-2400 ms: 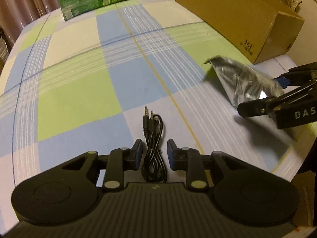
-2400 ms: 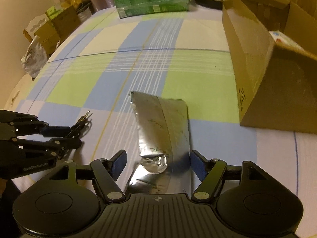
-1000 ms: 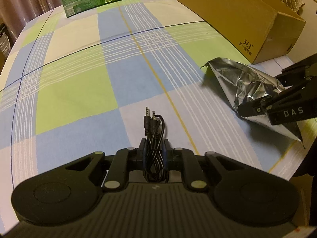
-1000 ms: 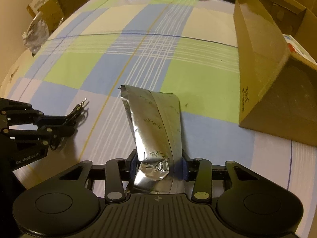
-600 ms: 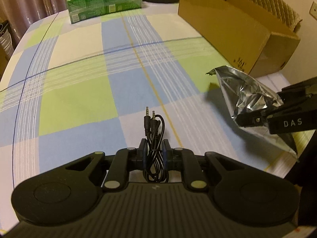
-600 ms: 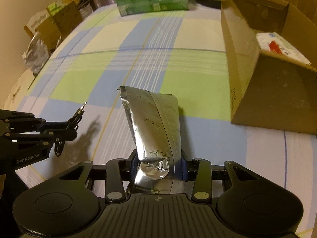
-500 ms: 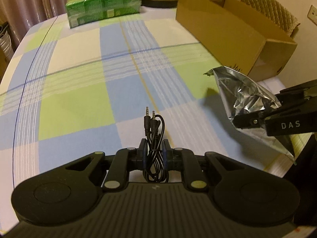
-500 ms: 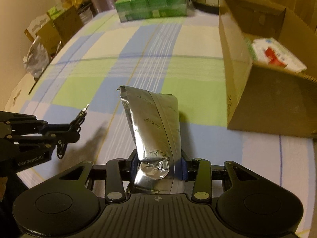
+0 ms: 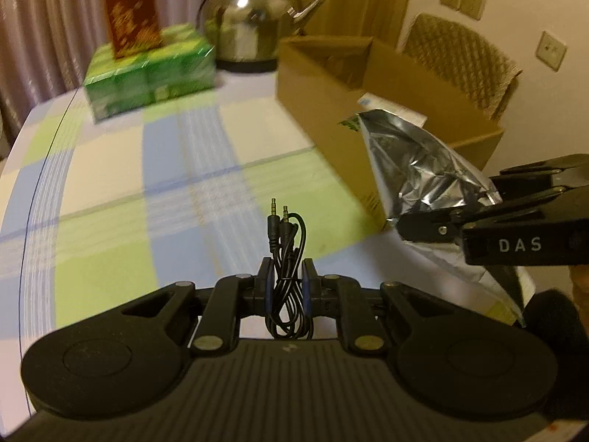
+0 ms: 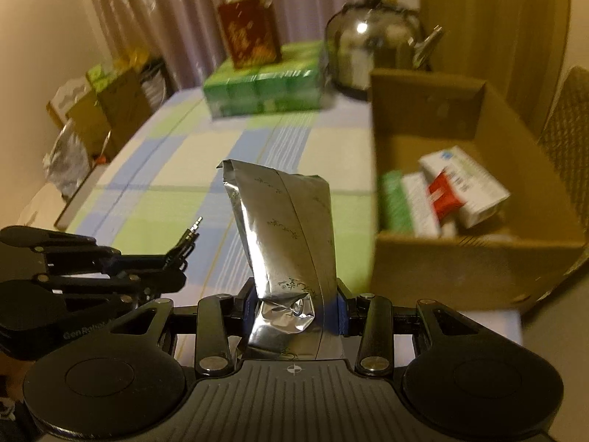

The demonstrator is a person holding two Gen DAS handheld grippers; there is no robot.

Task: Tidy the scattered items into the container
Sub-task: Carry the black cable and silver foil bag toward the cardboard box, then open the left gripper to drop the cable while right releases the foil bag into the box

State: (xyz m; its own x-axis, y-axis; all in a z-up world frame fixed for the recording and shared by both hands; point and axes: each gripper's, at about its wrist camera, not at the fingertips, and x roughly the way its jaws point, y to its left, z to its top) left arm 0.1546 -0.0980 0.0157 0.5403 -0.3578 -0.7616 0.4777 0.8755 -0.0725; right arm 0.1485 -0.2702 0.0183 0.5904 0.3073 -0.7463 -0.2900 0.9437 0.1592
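Jaws of the right gripper (image 10: pixel 294 304) clamp the lower end of the foil pouch (image 10: pixel 285 224), which stands long-axis forward, up off the tabletop (image 10: pixel 176 169); the left gripper (image 9: pixel 288 285) pinches the coiled audio cable (image 9: pixel 285 254). Ahead and to the right lies the cardboard box (image 10: pixel 460 258) (cartons already inside), nearer the right gripper.

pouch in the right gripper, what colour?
Shiny crinkled silver foil pouch, faint dark print; clearest in the right wrist view.
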